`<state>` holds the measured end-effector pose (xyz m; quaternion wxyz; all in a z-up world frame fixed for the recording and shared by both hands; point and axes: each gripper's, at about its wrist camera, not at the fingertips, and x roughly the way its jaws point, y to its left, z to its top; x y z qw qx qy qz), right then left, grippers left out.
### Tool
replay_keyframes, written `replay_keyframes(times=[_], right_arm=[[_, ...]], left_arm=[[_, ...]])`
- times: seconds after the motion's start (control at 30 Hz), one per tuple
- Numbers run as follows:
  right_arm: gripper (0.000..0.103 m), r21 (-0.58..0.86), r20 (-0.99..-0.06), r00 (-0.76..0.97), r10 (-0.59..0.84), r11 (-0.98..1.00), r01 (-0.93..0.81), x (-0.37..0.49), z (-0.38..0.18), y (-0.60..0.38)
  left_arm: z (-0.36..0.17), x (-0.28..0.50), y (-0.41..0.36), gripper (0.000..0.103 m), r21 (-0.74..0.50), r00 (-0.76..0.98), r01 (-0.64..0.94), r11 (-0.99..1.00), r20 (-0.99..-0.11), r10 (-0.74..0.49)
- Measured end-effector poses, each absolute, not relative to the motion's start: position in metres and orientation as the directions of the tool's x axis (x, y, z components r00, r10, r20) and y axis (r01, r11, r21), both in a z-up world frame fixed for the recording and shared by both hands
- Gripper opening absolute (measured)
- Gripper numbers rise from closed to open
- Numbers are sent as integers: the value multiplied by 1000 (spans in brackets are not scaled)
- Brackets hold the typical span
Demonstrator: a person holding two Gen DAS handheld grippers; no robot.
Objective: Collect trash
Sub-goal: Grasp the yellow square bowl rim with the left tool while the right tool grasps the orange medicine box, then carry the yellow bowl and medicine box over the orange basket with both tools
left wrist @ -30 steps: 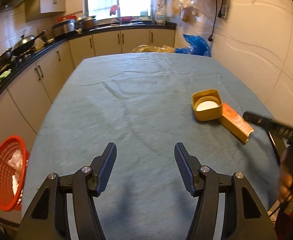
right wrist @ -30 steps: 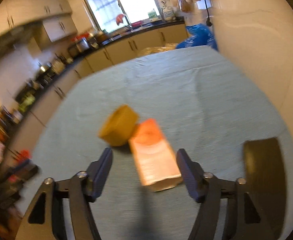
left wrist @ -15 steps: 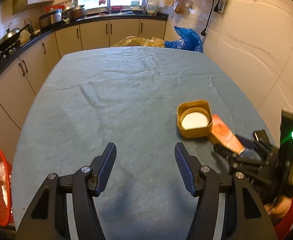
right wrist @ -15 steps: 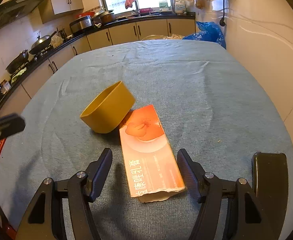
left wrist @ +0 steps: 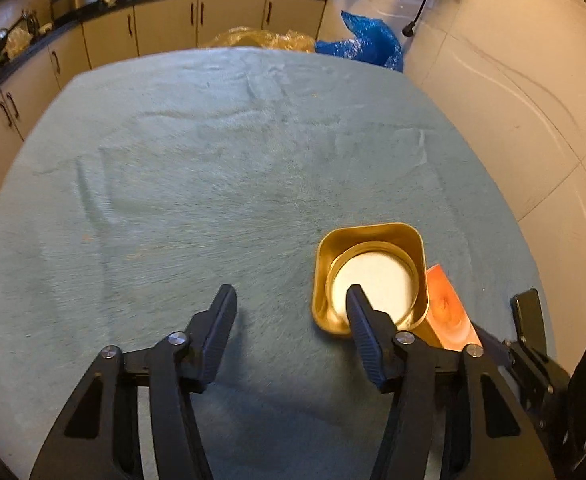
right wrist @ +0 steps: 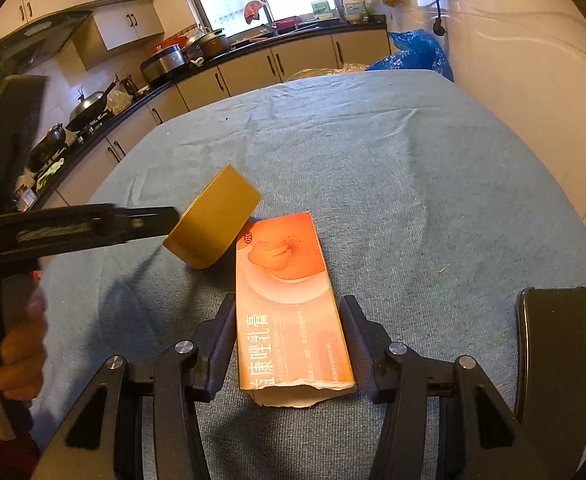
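We are at the pick-up step: two pieces of trash lie touching on the table (left wrist: 213, 184). The right tongs (right wrist: 285, 328) straddle the orange carton (right wrist: 289, 312), jaws about half apart and closing, the carton between them but, as far as we can tell, not yet pinched. The left tongs (left wrist: 291, 308) are also closing; one finger sits over the yellow tub's (left wrist: 373, 276) rim, the other outside it. Next, we judge, both must close firmly before lifting.
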<state>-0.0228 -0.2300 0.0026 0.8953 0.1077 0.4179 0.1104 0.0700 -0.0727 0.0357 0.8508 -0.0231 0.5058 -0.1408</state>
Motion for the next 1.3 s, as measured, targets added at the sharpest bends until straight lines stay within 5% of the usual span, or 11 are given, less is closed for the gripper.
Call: replay_keyframes(times=[0.3, 1.3], right_arm=[[55, 304, -714, 631, 303, 946, -110, -22, 3, -233], [52, 286, -681, 671, 293, 950, -124, -37, 17, -219]], left_arm=[[16, 81, -87, 11, -244, 390, 225, 943, -865, -317], [48, -27, 23, 5, -140, 626, 63, 988, -766, -148]])
